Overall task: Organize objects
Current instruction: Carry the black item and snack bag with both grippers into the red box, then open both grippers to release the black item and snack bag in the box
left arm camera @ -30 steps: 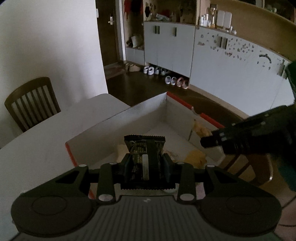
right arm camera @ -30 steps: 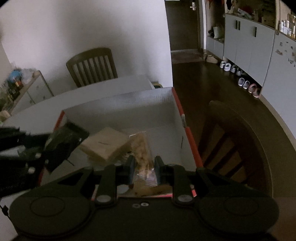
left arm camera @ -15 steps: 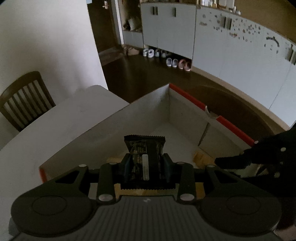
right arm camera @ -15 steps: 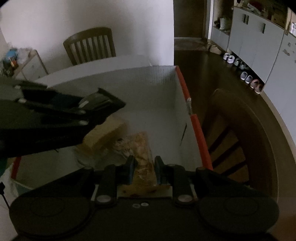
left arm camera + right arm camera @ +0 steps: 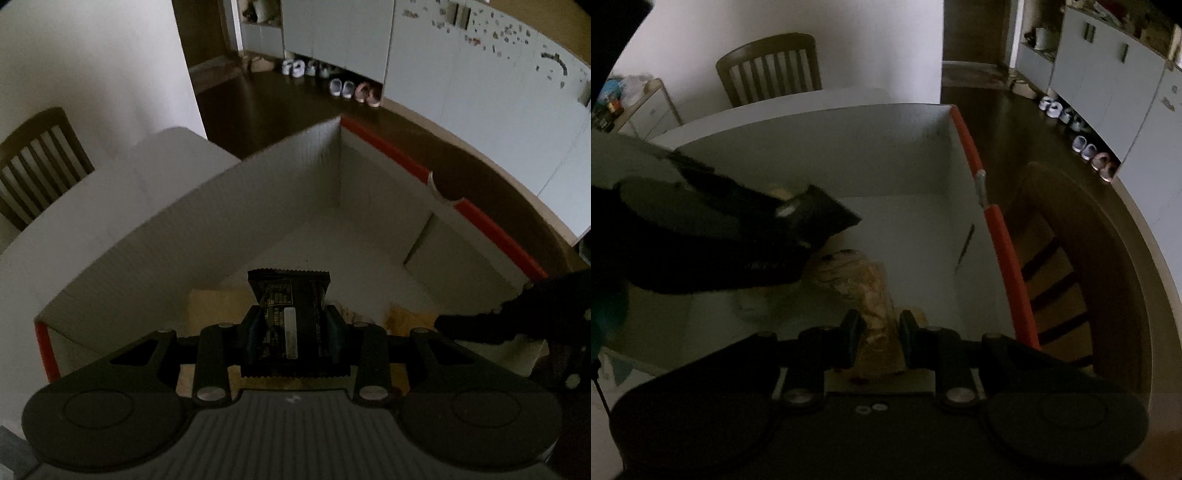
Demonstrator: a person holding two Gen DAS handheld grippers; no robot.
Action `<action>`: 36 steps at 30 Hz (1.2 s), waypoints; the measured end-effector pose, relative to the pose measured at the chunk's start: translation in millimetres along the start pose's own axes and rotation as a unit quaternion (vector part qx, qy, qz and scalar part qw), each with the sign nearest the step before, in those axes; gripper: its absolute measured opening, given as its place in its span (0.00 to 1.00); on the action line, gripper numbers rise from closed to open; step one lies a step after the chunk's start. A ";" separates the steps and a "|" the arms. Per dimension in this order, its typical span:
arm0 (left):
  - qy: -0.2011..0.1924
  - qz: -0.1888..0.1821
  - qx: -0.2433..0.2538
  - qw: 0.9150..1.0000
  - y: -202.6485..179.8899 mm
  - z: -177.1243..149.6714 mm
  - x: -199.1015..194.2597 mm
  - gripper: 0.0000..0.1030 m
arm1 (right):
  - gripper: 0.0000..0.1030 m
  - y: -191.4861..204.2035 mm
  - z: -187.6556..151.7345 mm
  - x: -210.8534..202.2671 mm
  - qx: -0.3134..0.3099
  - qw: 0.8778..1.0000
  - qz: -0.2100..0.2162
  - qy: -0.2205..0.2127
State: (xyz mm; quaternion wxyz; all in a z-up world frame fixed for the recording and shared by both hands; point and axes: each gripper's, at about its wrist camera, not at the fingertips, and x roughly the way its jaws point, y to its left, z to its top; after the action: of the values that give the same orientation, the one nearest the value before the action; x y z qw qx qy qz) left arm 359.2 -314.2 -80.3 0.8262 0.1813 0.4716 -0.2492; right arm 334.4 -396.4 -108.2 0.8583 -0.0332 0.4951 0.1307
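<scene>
The left claw [image 5: 291, 328] is clamped on a dark snack packet [image 5: 288, 314], its two fingers [image 5: 251, 332] pressing the packet's long sides, with the crimped top edge sticking out past the tips. The packet hangs inside an open white box [image 5: 288, 177] with an orange-red rim, which stands on the white worktop [image 5: 110, 192] near its far corner. Under the packet, on the box floor, lies a flat tan item [image 5: 214, 306] that is too dim to identify.

The right claw [image 5: 875, 332] is clamped on a clear bag of pale, lumpy food [image 5: 875, 295]; the fingers [image 5: 851, 336] pinch it narrowly near its lower end, and the bag's other end reaches forward onto the box floor. In the right wrist view the left claw [image 5: 827, 218] comes in from the left edge, over the box interior, with the dark packet showing at its tip. In the left wrist view the right claw [image 5: 480, 325] shows as a dark shape at the right edge, low inside the box by the orange-rimmed wall.

A wooden chair [image 5: 768, 66] stands at the worktop's far edge, and another chair [image 5: 1082, 266] sits just beside the box's orange-rimmed side. Shoes [image 5: 354, 88] line the dark floor below pale cabinets [image 5: 480, 74]
</scene>
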 end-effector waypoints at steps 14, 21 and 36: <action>-0.009 -0.004 -0.021 1.000 7.1 -5.1 -7.5 0.69 | 0.59 -3.2 -2.8 -8.5 0.000 0.999 0.033 -0.011; -0.032 -0.012 -0.040 0.999 14.8 -11.3 -25.4 0.69 | 0.72 -0.3 -6.7 -21.8 -0.004 0.999 0.040 -0.031; -0.100 -0.018 -0.060 0.993 28.7 -39.4 -91.8 0.69 | 0.85 5.1 -8.4 -67.4 0.004 0.995 0.068 -0.078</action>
State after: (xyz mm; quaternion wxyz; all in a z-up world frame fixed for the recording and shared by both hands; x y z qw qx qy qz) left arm 309.3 -247.8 -17.9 0.8740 0.0974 0.4041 -0.2518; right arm 294.0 -405.9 -54.2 0.8836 0.0143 0.4285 0.1885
